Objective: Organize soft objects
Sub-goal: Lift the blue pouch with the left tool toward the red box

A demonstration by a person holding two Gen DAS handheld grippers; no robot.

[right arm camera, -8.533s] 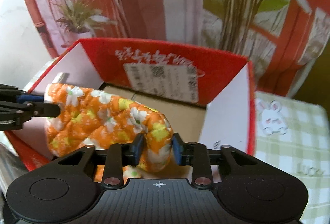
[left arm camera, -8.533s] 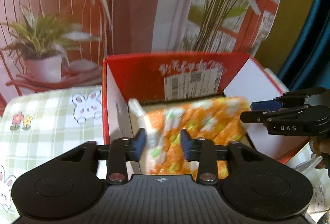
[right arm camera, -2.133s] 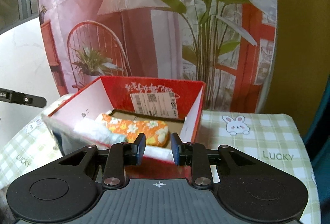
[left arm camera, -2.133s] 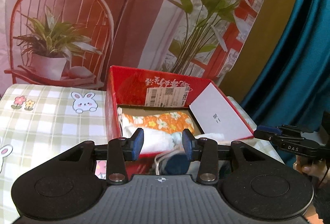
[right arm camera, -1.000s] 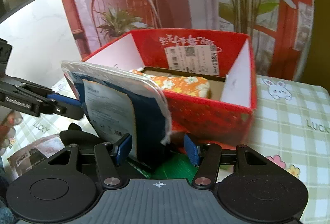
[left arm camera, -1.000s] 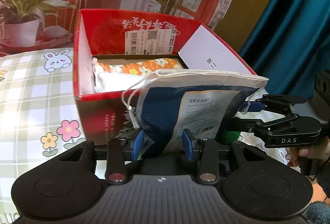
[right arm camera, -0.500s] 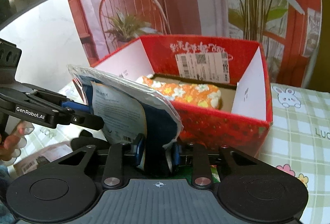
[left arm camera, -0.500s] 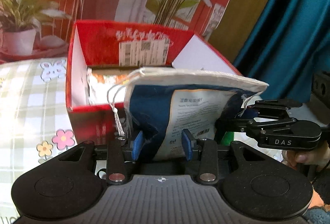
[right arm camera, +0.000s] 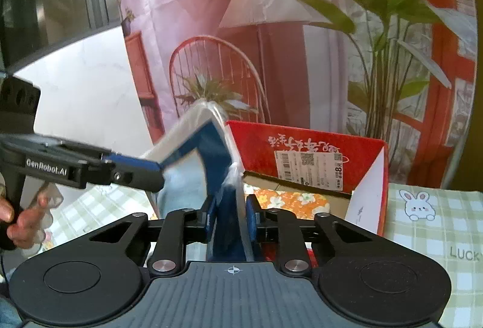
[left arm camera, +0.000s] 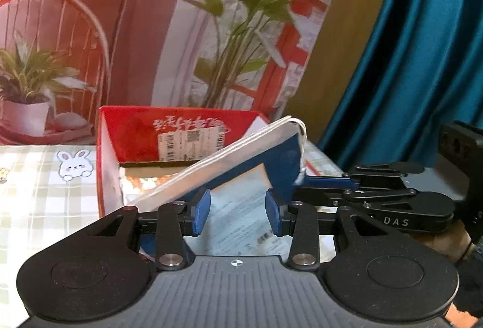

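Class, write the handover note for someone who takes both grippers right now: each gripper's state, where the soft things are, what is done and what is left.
Right gripper: shut on the lower edge of the blue bag, carrying it.
Left gripper: looks open, pads either side of the bag's printed face; it may only be steadying the bag.
Blue bag: off the table, tilted, at the near edge of the red box.
Done: orange floral cloth lies inside the box.
Left: bring the bag over the rim, lay it on the cloth, then release both grippers.
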